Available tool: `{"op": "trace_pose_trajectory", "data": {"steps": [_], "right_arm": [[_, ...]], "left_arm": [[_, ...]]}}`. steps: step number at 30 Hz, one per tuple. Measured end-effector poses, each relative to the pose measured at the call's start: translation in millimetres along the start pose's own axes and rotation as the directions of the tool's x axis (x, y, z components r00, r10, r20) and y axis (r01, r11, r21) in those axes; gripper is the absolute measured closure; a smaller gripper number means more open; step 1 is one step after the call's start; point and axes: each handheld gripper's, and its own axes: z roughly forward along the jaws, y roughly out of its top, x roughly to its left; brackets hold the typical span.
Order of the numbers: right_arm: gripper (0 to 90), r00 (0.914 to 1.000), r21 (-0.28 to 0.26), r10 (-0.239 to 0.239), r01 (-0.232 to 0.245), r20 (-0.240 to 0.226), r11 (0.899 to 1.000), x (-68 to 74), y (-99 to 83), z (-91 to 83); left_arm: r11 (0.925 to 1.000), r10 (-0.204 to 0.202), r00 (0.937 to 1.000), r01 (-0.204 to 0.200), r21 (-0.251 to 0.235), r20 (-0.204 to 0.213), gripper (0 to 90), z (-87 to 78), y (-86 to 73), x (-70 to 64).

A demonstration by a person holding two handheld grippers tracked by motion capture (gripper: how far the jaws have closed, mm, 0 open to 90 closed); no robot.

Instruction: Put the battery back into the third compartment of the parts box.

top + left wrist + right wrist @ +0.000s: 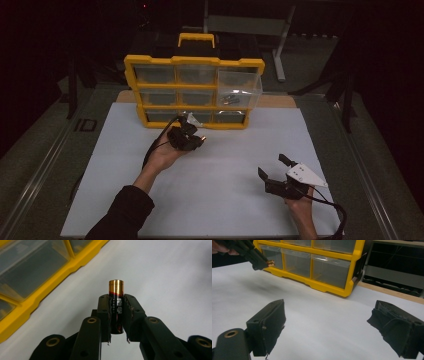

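Around my white table top (240, 200) the room is dark, with a grey metal stand (280, 45) on the floor behind.

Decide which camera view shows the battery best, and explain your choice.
The left gripper view: the battery stands close up between the left gripper's fingers, its gold end and black label plain. The high view shows just a small tip past the gripper. The right gripper view shows a far-off copper end.
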Motion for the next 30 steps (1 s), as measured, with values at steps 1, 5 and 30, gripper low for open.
{"op": "trace_pose_trajectory", "data": {"steps": [1,5,30], "right_arm": [[11.5,1.0,0.0,0.0,0.0,0.0,1.0,0.1,0.0,0.0],[11.5,1.0,0.0,-0.001,0.001,0.0,1.0,0.1,0.0,0.0],[11.5,1.0,-0.001,0.001,-0.001,0.0,1.0,0.1,-0.1,0.1]], "left_arm": [[1.0,-0.001,1.0,0.001,-0.004,-0.001,76.9,-1.6,0.5,0.8],[0.9999,-0.002,1.0,0.001,-0.017,-0.005,76.9,-6.3,2.6,3.0],[0.9922,0.02,0.9997,-0.022,-0.122,-0.013,76.9,-37.2,22.4,12.2]]}}
